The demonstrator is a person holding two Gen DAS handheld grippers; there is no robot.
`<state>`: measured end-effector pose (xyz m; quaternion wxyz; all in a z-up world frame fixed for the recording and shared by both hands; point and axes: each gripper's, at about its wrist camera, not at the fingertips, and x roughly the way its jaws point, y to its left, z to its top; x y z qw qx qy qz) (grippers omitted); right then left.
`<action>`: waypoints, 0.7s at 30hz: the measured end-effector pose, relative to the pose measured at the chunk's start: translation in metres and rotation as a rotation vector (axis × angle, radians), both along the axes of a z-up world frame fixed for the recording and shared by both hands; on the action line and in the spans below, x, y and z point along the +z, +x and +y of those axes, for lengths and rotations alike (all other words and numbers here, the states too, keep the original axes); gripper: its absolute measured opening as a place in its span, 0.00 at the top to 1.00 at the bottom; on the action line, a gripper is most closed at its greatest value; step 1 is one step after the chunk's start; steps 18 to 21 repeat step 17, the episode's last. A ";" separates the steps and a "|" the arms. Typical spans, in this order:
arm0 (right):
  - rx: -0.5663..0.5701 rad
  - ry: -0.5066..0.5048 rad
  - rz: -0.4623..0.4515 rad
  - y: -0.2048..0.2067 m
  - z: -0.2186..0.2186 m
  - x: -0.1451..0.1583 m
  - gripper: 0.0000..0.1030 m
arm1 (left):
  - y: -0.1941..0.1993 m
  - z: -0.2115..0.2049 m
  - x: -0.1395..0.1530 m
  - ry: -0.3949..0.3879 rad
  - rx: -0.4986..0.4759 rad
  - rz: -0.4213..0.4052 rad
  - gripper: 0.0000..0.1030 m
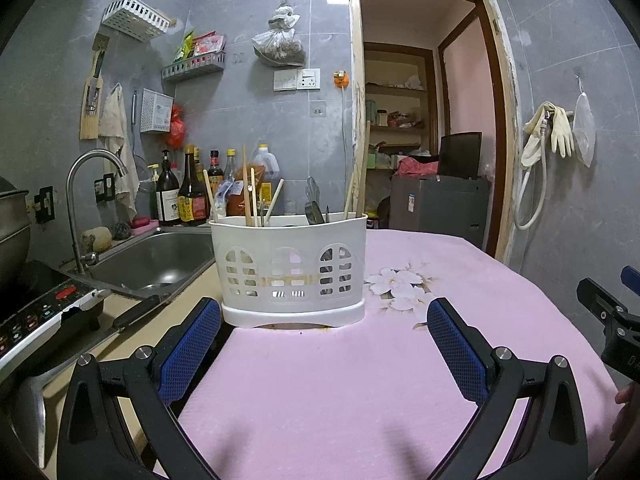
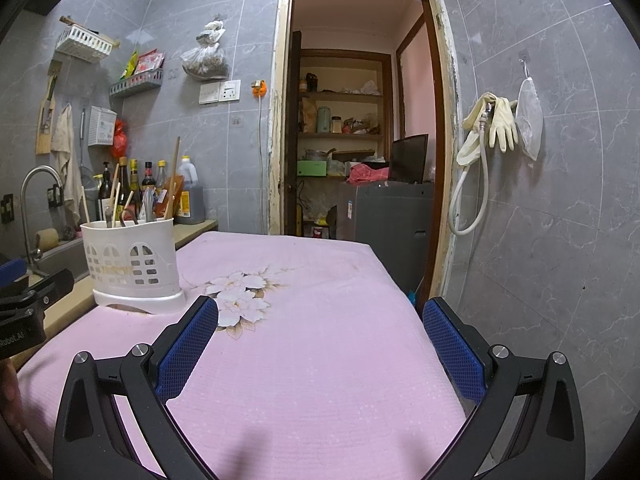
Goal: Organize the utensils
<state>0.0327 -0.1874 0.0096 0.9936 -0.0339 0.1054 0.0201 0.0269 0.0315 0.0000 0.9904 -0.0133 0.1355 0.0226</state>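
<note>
- The left gripper [image 1: 324, 320], black with blue mesh pads, has its jaws wide apart and holds nothing; it faces the caddy at 12 o'clock.
- The white plastic utensil caddy with arched cut-out windows [image 1: 288, 268] stands upright on the pink floral cloth-covered table [image 1: 360, 380], at that cloth's 10 o'clock corner in the right wrist view.
- Pale wooden chopsticks [image 1: 247, 192] lean in the caddy's compartment at 9 o'clock; metal utensils [image 1: 314, 204] stand near the middle, and more wooden sticks [image 1: 362, 168] rise at its 3 o'clock end.
- The right gripper [image 2: 320, 320], of the same build, also has its jaws spread apart and empty, above bare cloth with the caddy well off at 10 o'clock.
- A stainless steel sink with a curved tap [image 1: 160, 260] lies at 9 o'clock of the caddy; dark sauce bottles [image 1: 188, 196] line the wall behind it.
- Each gripper shows at the other view's edge.
</note>
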 end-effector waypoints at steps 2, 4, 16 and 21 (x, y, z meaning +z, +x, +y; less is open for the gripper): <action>0.000 0.000 0.001 -0.001 0.000 -0.001 0.00 | 0.000 0.001 -0.001 0.002 -0.001 0.000 0.02; 0.000 0.000 0.002 -0.001 0.000 -0.003 0.00 | 0.000 0.000 -0.001 0.003 0.000 0.001 0.02; -0.002 0.002 0.009 0.000 0.002 -0.005 0.00 | 0.003 0.002 -0.003 0.003 -0.008 0.014 0.02; -0.001 0.002 0.010 -0.001 0.002 -0.006 0.00 | 0.003 0.002 -0.004 0.003 -0.008 0.015 0.02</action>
